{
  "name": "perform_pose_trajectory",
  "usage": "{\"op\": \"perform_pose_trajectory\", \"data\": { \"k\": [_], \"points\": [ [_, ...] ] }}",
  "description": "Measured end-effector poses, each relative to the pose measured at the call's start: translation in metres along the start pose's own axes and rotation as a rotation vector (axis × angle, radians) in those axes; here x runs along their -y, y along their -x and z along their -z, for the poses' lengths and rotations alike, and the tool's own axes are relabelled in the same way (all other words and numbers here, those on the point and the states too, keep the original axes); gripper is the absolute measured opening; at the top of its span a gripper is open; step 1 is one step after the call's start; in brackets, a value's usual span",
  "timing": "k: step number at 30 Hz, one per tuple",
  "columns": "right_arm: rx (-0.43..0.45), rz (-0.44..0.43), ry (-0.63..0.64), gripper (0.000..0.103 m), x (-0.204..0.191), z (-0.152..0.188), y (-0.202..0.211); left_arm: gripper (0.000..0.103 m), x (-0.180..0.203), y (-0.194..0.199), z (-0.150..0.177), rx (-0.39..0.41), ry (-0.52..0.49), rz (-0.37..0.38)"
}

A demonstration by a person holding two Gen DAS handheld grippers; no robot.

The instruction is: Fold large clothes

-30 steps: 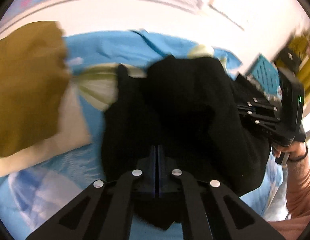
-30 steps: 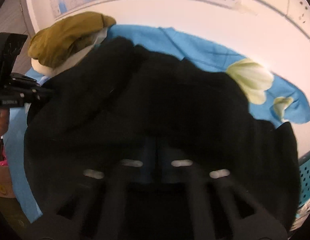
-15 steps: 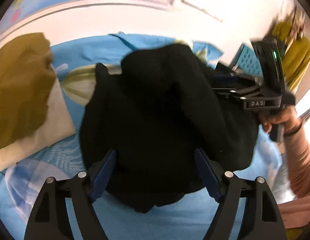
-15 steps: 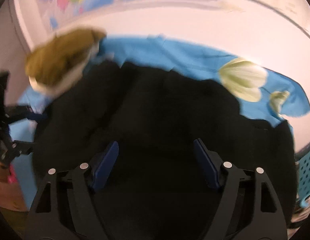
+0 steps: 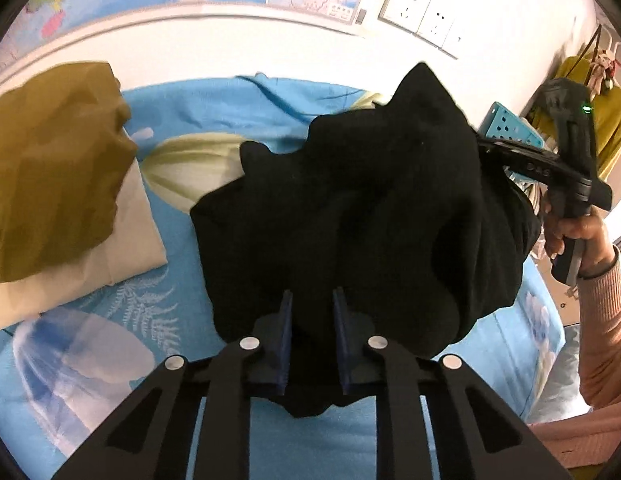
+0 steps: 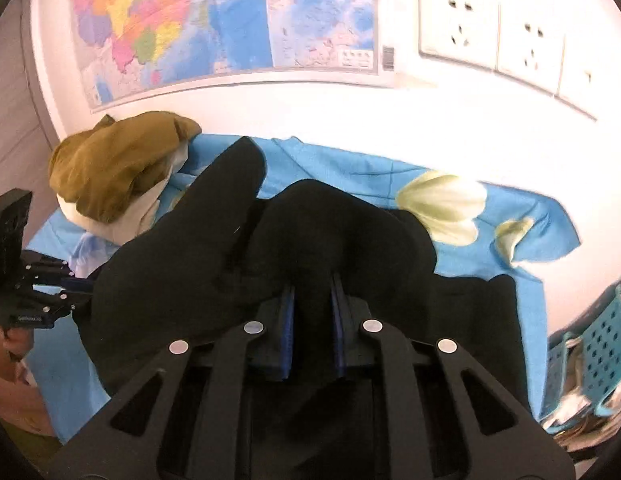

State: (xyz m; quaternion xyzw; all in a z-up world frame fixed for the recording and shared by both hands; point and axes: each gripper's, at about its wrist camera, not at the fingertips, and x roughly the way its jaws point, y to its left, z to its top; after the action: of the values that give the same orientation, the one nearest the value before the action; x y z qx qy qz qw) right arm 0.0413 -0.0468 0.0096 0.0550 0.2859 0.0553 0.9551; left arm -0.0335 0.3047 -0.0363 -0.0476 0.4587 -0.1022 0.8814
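The black garment (image 5: 362,216) hangs bunched over the middle of the blue bedsheet (image 5: 198,120), pinched in the narrow jaws of both the left gripper (image 5: 310,344) and right gripper (image 6: 310,328); pulling them apart evenly should flatten it.

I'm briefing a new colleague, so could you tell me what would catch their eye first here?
A bunched black garment fills the middle of both views, pinched by the left tool and the right tool above a blue floral sheet. To the left lies an olive garment, and a colourful map hangs on the wall.
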Motion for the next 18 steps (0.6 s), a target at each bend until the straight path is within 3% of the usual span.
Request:
{"op": "perform_pose_trajectory", "data": {
  "k": [3, 9, 11, 12, 13, 15, 17, 18],
  "points": [
    [-0.086, -0.051, -0.052, 0.019, 0.01, 0.01, -0.021, 0.016, -0.006, 0.0, 0.003, -0.026, 0.018, -0.012],
    [-0.036, -0.057, -0.055, 0.017, 0.015, 0.014, 0.004, 0.014, -0.015, 0.017, 0.01, -0.013, 0.06, 0.044],
    [-0.042, -0.035, -0.026, 0.015, 0.009, 0.015, 0.002, 0.032, -0.014, 0.019, 0.007, -0.001, 0.05, 0.032],
    [-0.037, -0.031, -0.027, 0.015, 0.008, 0.014, 0.001, 0.056, -0.012, 0.018, 0.003, 0.006, 0.034, 0.024],
    [-0.031, -0.039, -0.039, 0.015, 0.008, 0.013, 0.002, 0.069, -0.008, 0.015, -0.002, 0.01, 0.008, 0.016],
    [-0.03, -0.053, -0.046, 0.015, 0.007, 0.01, -0.002, 0.069, -0.001, 0.004, -0.01, -0.006, -0.035, -0.006],
    [-0.04, -0.072, -0.059, 0.015, 0.007, 0.009, -0.008, 0.062, 0.002, -0.013, -0.018, -0.05, -0.059, -0.022],
    [-0.045, -0.079, -0.059, 0.015, 0.006, 0.008, -0.011, 0.042, 0.004, -0.026, -0.023, -0.082, -0.07, -0.009]
  ]
}}
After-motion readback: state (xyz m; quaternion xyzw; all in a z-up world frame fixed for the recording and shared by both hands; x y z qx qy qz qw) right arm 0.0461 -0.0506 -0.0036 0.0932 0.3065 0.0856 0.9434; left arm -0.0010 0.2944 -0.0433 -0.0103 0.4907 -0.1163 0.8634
